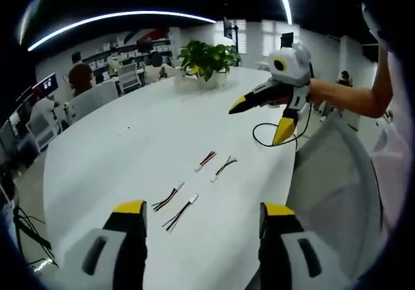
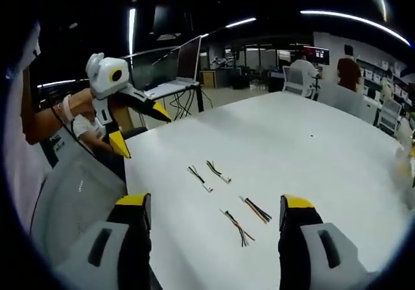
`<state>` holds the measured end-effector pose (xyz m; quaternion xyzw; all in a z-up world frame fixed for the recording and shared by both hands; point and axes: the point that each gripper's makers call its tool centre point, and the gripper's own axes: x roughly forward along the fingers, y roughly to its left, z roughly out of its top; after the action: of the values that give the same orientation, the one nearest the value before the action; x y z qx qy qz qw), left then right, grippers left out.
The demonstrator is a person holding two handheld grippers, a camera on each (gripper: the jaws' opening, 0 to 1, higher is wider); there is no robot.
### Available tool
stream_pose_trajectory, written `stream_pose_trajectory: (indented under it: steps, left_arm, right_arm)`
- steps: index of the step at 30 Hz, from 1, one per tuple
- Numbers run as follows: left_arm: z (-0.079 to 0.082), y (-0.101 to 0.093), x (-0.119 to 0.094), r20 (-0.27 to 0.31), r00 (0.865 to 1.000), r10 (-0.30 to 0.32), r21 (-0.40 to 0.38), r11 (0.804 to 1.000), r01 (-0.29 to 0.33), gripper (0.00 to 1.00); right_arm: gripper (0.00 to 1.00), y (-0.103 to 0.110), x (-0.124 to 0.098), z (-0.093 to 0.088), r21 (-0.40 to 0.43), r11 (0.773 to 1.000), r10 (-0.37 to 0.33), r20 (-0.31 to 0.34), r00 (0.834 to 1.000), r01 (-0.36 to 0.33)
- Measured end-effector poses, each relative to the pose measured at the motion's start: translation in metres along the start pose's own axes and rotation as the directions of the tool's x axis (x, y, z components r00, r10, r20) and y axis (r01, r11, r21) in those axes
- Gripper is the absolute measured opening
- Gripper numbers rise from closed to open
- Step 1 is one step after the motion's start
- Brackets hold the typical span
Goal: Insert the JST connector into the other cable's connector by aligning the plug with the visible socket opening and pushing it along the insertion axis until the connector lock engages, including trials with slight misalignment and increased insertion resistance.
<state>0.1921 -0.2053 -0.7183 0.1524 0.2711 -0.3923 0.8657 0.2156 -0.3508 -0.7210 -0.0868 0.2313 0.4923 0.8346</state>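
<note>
In the left gripper view, both tongs, left tongs (image 1: 202,217) and right tongs (image 1: 258,120), are held released above the bench (image 1: 130,154) where four JST cables (image 1: 192,187) lie apart, so a neighbouring cable could be nudged or wrongly gripped.

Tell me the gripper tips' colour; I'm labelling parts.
Yellow on both the left gripper and right gripper; left gripper view shows it best.

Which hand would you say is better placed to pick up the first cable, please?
Neither clearly: both tongs, left and right, are open and hover above the table, facing the four cables; I would call it even.
</note>
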Motion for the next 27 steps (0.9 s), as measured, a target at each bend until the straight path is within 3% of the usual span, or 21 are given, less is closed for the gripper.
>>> stream_pose_trajectory:
  steps: [3, 7, 9, 14, 16, 22, 27]
  left_arm:
    - [0.001, 0.003, 0.004, 0.015, 1.000, -0.011, -0.002, 1.000, 0.011, 0.57]
    - [0.003, 0.005, 0.005, 0.028, 0.999, -0.014, 0.009, 1.000, 0.014, 0.57]
    - [0.002, 0.007, 0.007, 0.035, 0.999, -0.012, 0.000, 1.000, 0.012, 0.57]
    - [-0.016, 0.007, 0.016, -0.019, 1.000, 0.000, 0.017, 1.000, 0.001, 0.54]
    - [-0.017, 0.006, 0.018, -0.004, 1.000, -0.004, -0.013, 1.000, 0.004, 0.54]
    - [-0.016, 0.010, 0.018, 0.002, 1.000, -0.011, 0.007, 1.000, 0.011, 0.55]
    - [-0.016, 0.017, 0.017, -0.006, 1.000, 0.007, 0.037, 0.999, -0.007, 0.55]
  right_arm:
    - [0.77, -0.013, -0.002, 0.001, -0.017, 0.999, -0.028, -0.004, 1.000, 0.028]
    - [0.68, -0.021, -0.007, 0.002, -0.031, 0.999, -0.027, -0.003, 1.000, 0.027]
    - [0.66, -0.019, -0.008, 0.002, -0.030, 0.999, -0.024, -0.007, 1.000, 0.023]
    - [0.65, -0.014, -0.005, -0.001, -0.031, 0.999, 0.009, -0.010, 1.000, -0.009]
    - [0.62, -0.014, -0.002, -0.004, -0.040, 0.999, 0.018, -0.026, 1.000, -0.019]
    - [0.55, -0.010, 0.011, -0.004, -0.047, 0.998, 0.042, -0.053, 0.998, -0.045]
    - [0.56, -0.011, 0.023, -0.001, -0.038, 0.998, 0.053, -0.023, 0.998, -0.054]
